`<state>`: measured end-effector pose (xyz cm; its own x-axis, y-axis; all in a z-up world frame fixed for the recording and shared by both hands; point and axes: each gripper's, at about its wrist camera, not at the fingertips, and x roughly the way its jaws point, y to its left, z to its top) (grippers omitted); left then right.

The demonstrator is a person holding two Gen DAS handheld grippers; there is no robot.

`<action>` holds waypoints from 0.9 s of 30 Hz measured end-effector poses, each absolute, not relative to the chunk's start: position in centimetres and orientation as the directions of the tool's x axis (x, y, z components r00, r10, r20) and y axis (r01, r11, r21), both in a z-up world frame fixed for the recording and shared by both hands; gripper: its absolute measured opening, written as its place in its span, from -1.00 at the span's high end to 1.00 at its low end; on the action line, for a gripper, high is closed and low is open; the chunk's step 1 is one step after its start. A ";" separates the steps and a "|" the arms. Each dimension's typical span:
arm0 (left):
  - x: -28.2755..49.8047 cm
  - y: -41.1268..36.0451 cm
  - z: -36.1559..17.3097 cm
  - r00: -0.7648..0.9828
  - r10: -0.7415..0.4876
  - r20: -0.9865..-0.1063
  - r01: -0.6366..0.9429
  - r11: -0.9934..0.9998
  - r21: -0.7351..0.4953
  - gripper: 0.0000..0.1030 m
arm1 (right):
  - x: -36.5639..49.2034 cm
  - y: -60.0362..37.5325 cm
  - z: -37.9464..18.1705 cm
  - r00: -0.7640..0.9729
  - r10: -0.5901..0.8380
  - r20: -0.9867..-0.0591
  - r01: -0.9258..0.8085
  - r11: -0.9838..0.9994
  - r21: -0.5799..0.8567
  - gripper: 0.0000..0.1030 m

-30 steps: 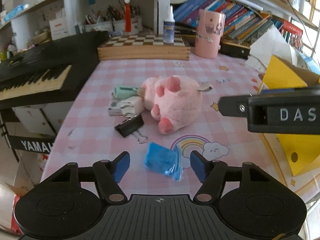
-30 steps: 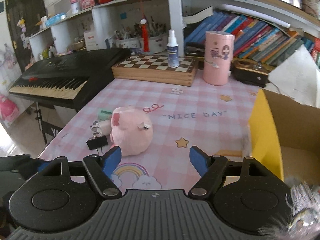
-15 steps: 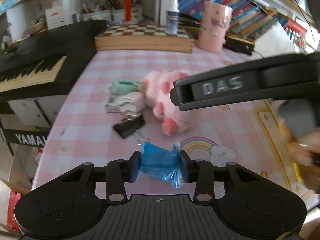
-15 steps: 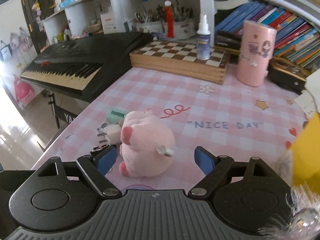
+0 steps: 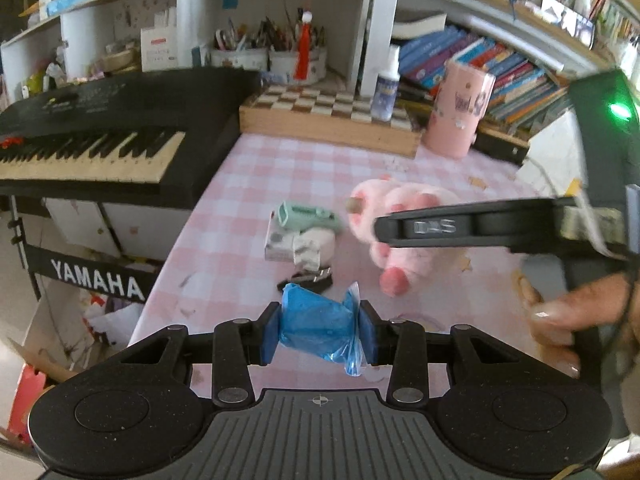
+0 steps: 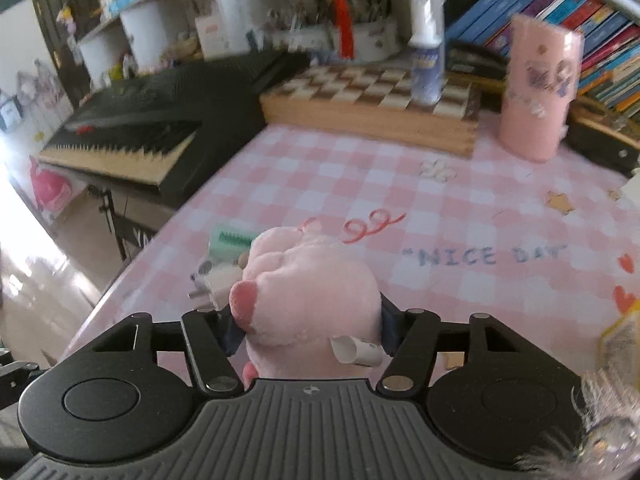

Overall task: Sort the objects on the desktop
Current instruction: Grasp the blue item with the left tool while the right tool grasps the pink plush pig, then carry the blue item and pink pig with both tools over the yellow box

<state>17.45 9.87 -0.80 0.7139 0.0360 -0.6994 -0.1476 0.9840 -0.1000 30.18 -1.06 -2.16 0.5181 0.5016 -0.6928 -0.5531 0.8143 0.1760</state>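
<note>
Left wrist view: left gripper [image 5: 320,332] clamped on the blue plastic-wrapped packet [image 5: 322,326], now raised off the pink checked tablecloth [image 5: 248,216] where a second ago it lay between spread fingers; black binder clip [image 5: 306,280], white charger plug [image 5: 296,246] and mint-green comb [image 5: 306,216] lying beyond on the cloth. Right wrist view: right gripper [image 6: 308,330] just closing, pads pressed into both sides of the pink plush pig [image 6: 308,296], earlier well ahead on the cloth, now right between the fingers.
</note>
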 end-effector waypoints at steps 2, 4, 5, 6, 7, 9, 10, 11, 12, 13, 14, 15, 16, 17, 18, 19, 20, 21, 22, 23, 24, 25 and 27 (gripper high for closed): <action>17.0 9.8 0.1 0.737 0.028 -0.676 -0.139 0.984 -0.111 0.26 | 29.3 -2.3 -0.8 0.558 0.499 -0.662 -0.537 0.826 0.170 -0.15; 16.5 9.8 1.0 0.759 0.016 -0.651 -0.128 0.984 -0.125 0.26 | 28.2 -3.7 0.5 0.599 0.487 -0.635 -0.519 0.841 0.156 -0.15; 16.2 9.9 1.4 0.767 0.010 -0.641 -0.123 0.984 -0.131 0.26 | 27.5 -4.6 1.3 0.619 0.478 -0.623 -0.503 0.851 0.152 -0.16; 15.8 9.9 1.9 0.777 0.003 -0.630 -0.117 0.983 -0.140 0.26 | 27.0 -5.3 1.8 0.634 0.471 -0.613 -0.489 0.858 0.154 -0.16; 15.4 9.9 2.3 0.785 -0.007 -0.620 -0.109 0.983 -0.150 0.26 | 26.4 -6.0 2.4 0.646 0.467 -0.604 -0.478 0.864 0.157 -0.16; 14.7 9.8 3.0 0.798 -0.029 -0.602 -0.089 0.982 -0.166 0.26 | 24.9 -7.4 3.4 0.670 0.459 -0.583 -0.462 0.873 0.156 -0.16; 14.3 9.7 3.3 0.805 -0.041 -0.592 -0.076 0.982 -0.171 0.26 | 24.0 -8.1 3.8 0.681 0.455 -0.574 -0.458 0.876 0.152 -0.16; 13.9 9.6 3.6 0.809 -0.050 -0.585 -0.065 0.983 -0.174 0.26 | 23.2 -8.6 4.1 0.689 0.452 -0.567 -0.455 0.878 0.147 -0.16; 13.4 9.4 3.8 0.814 -0.060 -0.578 -0.054 0.983 -0.177 0.26 | 22.3 -9.1 4.4 0.695 0.447 -0.563 -0.455 0.880 0.138 -0.16; 13.0 9.2 3.9 0.815 -0.068 -0.575 -0.045 0.983 -0.180 0.26 | 21.6 -9.4 4.5 0.699 0.442 -0.562 -0.454 0.882 0.128 -0.16; 12.6 9.0 3.9 0.816 -0.080 -0.573 -0.032 0.983 -0.182 0.26 | 20.7 -9.7 4.5 0.702 0.435 -0.564 -0.454 0.883 0.116 -0.16; 12.2 8.9 3.8 0.814 -0.089 -0.574 -0.023 0.982 -0.186 0.26 | 19.9 -9.9 4.5 0.700 0.433 -0.567 -0.456 0.883 0.110 -0.16; 11.7 8.7 3.6 0.810 -0.101 -0.577 -0.013 0.982 -0.189 0.26 | 19.3 -10.0 4.5 0.696 0.435 -0.571 -0.458 0.882 0.113 -0.16; 11.2 8.6 3.5 0.807 -0.109 -0.580 -0.005 0.982 -0.191 0.26 | 18.5 -10.2 4.4 0.691 0.436 -0.576 -0.455 0.882 0.123 -0.16; 10.7 8.5 3.4 0.805 -0.115 -0.582 0.001 0.981 -0.194 0.26 | 17.7 -10.4 4.2 0.686 0.435 -0.583 -0.447 0.884 0.134 -0.16; 10.1 8.5 3.3 0.803 -0.123 -0.584 0.007 0.980 -0.197 0.26 | 16.9 -10.5 4.0 0.685 0.431 -0.588 -0.438 0.888 0.141 -0.16; 9.5 8.4 3.2 0.801 -0.129 -0.585 0.012 0.980 -0.199 0.26 | 16.2 -10.5 3.9 0.684 0.427 -0.591 -0.431 0.891 0.144 -0.16; 9.0 8.4 3.2 0.800 -0.134 -0.585 0.017 0.979 -0.201 0.26 | 15.4 -10.6 3.7 0.683 0.423 -0.595 -0.425 0.893 0.147 -0.16; 8.5 8.4 3.2 0.798 -0.139 -0.586 0.022 0.979 -0.202 0.26 | 14.7 -10.6 3.5 0.681 0.420 -0.600 -0.420 0.895 0.149 -0.16; 7.9 8.4 3.1 0.796 -0.145 -0.587 0.029 0.979 -0.203 0.26 | 13.8 -10.7 3.4 0.680 0.414 -0.605 -0.413 0.898 0.150 -0.16; 7.3 8.4 3.1 0.795 -0.152 -0.588 0.037 0.978 -0.203 0.26 | 13.0 -10.8 3.2 0.679 0.408 -0.610 -0.407 0.901 0.150 -0.16; 6.7 8.3 3.1 0.793 -0.160 -0.588 0.045 0.978 -0.205 0.26 | 12.1 -10.8 3.0 0.678 0.402 -0.615 -0.401 0.904 0.149 -0.16; 5.6 8.2 2.9 0.786 -0.179 -0.591 0.064 0.976 -0.210 0.27 | 10.6 -10.9 2.9 0.679 0.392 -0.621 -0.388 0.910 0.150 -0.16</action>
